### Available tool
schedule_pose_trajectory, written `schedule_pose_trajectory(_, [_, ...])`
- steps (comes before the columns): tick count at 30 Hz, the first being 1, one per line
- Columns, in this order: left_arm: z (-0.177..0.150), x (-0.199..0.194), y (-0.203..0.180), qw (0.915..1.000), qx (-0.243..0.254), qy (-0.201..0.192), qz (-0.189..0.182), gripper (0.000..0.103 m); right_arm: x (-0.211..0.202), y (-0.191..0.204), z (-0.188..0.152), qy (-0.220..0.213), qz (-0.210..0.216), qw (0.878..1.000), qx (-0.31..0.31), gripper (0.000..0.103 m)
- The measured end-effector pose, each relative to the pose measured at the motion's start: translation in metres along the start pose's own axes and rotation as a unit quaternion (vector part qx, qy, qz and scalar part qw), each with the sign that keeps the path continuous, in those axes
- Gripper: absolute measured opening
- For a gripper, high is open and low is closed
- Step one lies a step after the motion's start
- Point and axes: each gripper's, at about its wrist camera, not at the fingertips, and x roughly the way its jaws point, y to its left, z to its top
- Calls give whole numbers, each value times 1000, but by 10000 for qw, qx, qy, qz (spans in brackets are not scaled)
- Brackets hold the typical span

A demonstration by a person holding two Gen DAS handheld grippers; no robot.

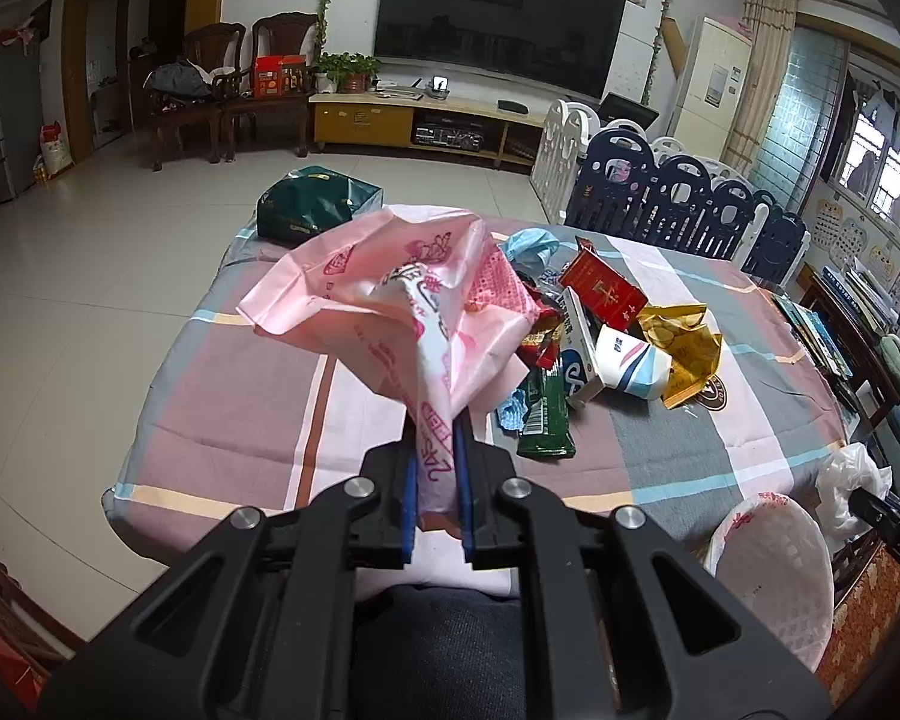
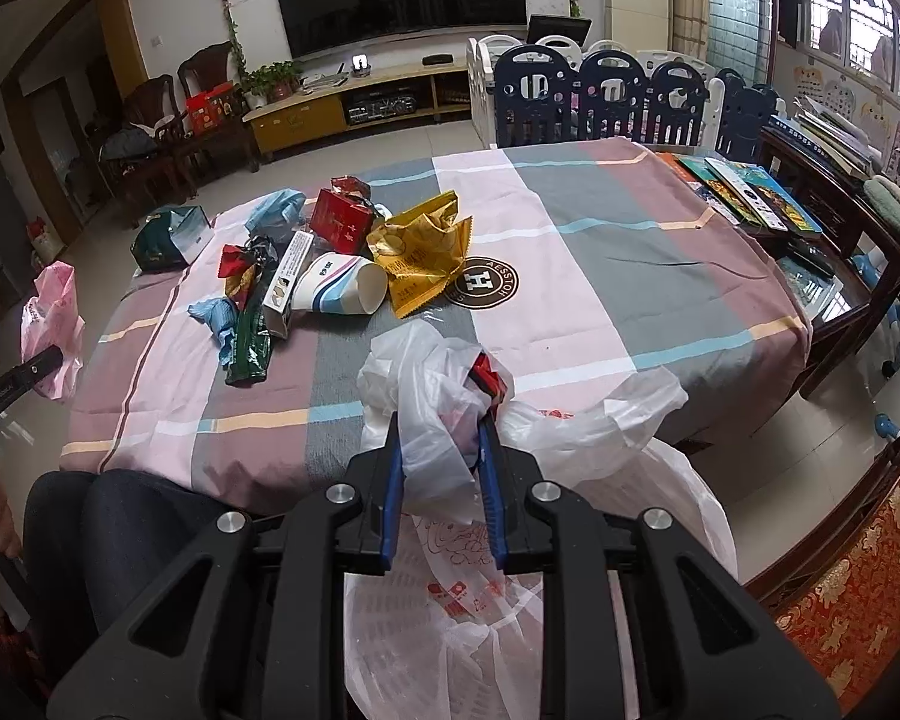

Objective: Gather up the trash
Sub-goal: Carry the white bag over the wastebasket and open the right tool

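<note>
Thin glossy plastic bag (image 1: 390,300); matt cloth tablecloth (image 2: 600,252); shiny foil wrapper (image 2: 423,252).

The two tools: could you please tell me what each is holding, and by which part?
The left tool pinches a bunched edge of the pink plastic bag. The right tool grips the white plastic bag by gathered film near its mouth.

Desk (image 2: 600,276) under a plaid cloth (image 2: 570,228). Heap of wrappers (image 2: 306,264) lies at ten o'clock: paper cup (image 2: 339,291), yellow packet (image 2: 420,252), red box (image 2: 339,219), green wrapper (image 2: 249,348).
</note>
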Motion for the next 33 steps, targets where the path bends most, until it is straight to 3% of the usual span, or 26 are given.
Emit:
schedule_pose_trajectory(9, [-9, -13, -27, 9989, 246, 92, -386, 12, -10, -27, -38, 424, -313, 9986, -60, 23])
schedule_pose_trajectory(20, [-32, -17, -77, 9920, 716, 436, -945, 12, 23, -52, -88, 1096, -379, 9927, 331, 24])
schedule_pose_trajectory(22, [-35, -18, -83, 9910, 772, 475, -982, 12, 25, -57, -91, 1141, -389, 9918, 433, 30])
schedule_pose_trajectory(27, [-42, -19, -96, 9889, 891, 546, -1056, 12, 23, -71, -92, 1121, -346, 9904, 728, 62])
schedule_pose_trajectory(33, [-48, -18, -107, 9850, 1024, 666, -1219, 12, 9, -85, -85, 875, -399, 9907, 960, 67])
